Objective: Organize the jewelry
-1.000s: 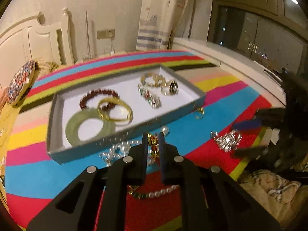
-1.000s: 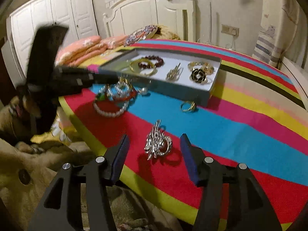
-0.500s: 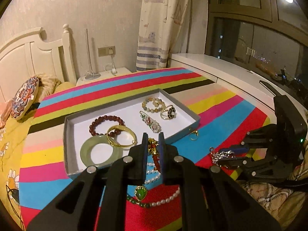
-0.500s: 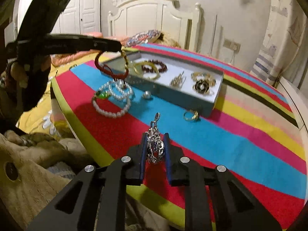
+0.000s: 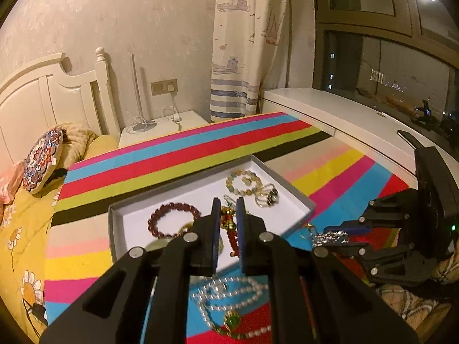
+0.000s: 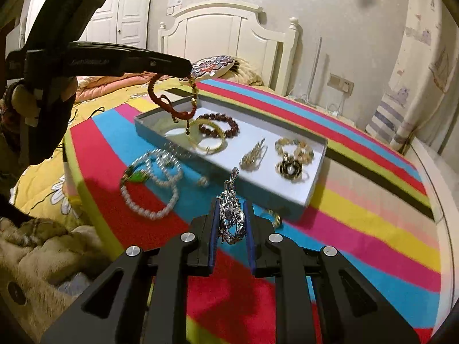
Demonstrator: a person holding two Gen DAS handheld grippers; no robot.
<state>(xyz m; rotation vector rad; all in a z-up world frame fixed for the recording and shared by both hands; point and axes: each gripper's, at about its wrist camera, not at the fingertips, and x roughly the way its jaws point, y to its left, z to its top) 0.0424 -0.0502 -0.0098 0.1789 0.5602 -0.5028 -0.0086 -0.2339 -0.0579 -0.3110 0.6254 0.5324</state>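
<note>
I have both grippers loaded above the striped tablecloth (image 6: 358, 229). My left gripper (image 5: 228, 223) is pinched on a red cord bracelet (image 6: 172, 100) with gold beads, which dangles in a loose loop over the near-left corner of the grey tray (image 6: 318, 172). My right gripper (image 6: 231, 223) is clamped on a silver rhinestone brooch (image 6: 232, 215), held just short of the tray's near wall.

The risks, as I judge them: the bracelet hangs free and could swing, so if I let go too soon it may catch the tray's rim or drape over the gold bangle (image 6: 210, 140) and the dark red bead bracelet (image 6: 221, 124) beneath it. The brooch is spiky and held by its edges only; a tilt could let it slip, or its prongs could snag on the pad at release. Coming in low with the right gripper could knock the tray wall or the gold ring (image 6: 274, 216) lying just outside it.

Open room is best in the white middle of the tray, between the bangle and the gold leaf brooch (image 6: 254, 157). The right end is crowded by the black flower ring (image 6: 289, 169) and pale bead bracelet (image 6: 294, 146). The pearl necklace (image 6: 152, 183) with its green pendant lies on the cloth to the left, clear of my right path.
</note>
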